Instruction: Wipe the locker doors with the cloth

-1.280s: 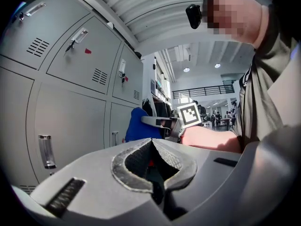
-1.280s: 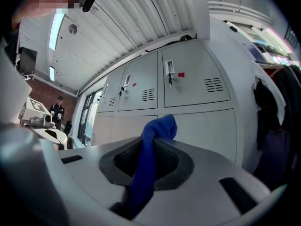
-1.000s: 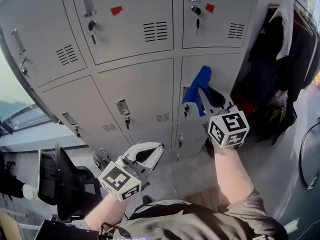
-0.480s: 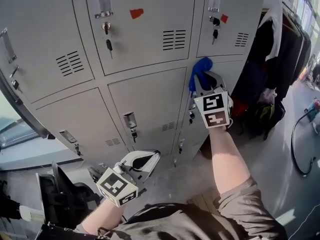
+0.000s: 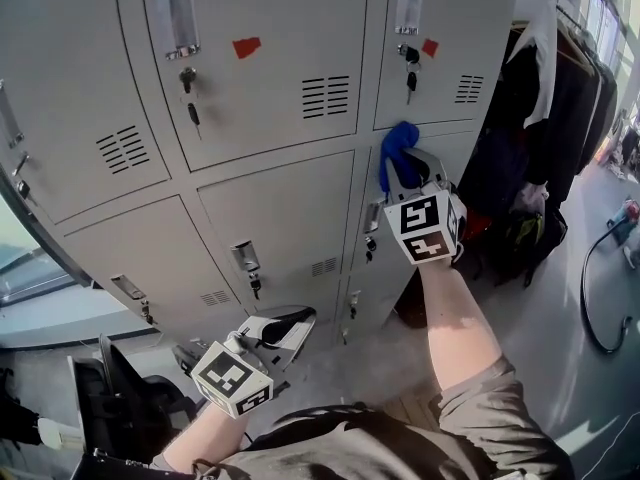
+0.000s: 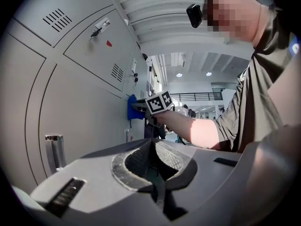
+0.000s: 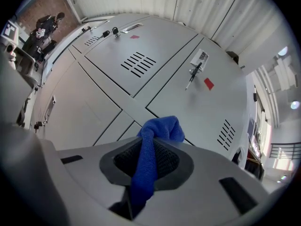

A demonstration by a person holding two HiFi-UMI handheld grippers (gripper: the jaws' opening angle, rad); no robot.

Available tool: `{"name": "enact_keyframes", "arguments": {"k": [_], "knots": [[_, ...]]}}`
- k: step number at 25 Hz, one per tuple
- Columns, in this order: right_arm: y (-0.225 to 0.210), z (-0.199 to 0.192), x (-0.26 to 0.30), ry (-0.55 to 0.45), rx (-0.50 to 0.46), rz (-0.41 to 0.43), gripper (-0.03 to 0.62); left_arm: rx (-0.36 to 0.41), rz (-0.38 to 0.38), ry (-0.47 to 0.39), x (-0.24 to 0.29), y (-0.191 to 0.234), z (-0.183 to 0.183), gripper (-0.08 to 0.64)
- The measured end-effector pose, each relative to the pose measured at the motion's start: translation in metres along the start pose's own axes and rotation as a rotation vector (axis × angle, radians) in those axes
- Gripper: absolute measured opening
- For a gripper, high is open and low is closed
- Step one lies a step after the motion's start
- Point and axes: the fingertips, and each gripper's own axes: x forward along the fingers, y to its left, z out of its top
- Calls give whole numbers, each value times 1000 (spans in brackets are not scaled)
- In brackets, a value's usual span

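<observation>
Right gripper (image 5: pixel 402 168) is clamped on the blue cloth (image 5: pixel 399 144). Its bunched end pokes past the jaws and seems to touch the locker door (image 5: pixel 466 140) straight ahead. Left gripper (image 5: pixel 287 324) hangs low, closed and empty, farther from the doors.

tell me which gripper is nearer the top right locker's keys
Right. The right gripper, holding the blue cloth, is just below the keys; the left gripper is far lower left.
</observation>
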Motion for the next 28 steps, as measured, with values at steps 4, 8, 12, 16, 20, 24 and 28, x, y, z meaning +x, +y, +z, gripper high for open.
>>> {"name": "enact_keyframes", "arguments": {"k": [4, 8, 12, 16, 20, 24, 28], "knots": [[-22, -18, 0, -2, -14, -4, 57, 14, 20, 2, 22, -6, 5, 9], [-48, -45, 1, -2, -7, -10, 57, 24, 44, 19, 43, -12, 4, 9], [-77, -75, 3, 5, -4, -19, 57, 26, 64, 46, 64, -17, -1, 9], [-103, -100, 5, 7, -1, -28, 57, 30, 76, 73, 86, -22, -7, 9], [-132, -126, 5, 19, 23, -49, 57, 41, 69, 97, 105, -31, -9, 9], [-144, -137, 5, 14, 22, -51, 57, 39, 81, 100, 118, -34, -9, 9], [-132, -133, -1, 2, 47, -33, 57, 41, 70, 86, 124, -39, -6, 9]]}}
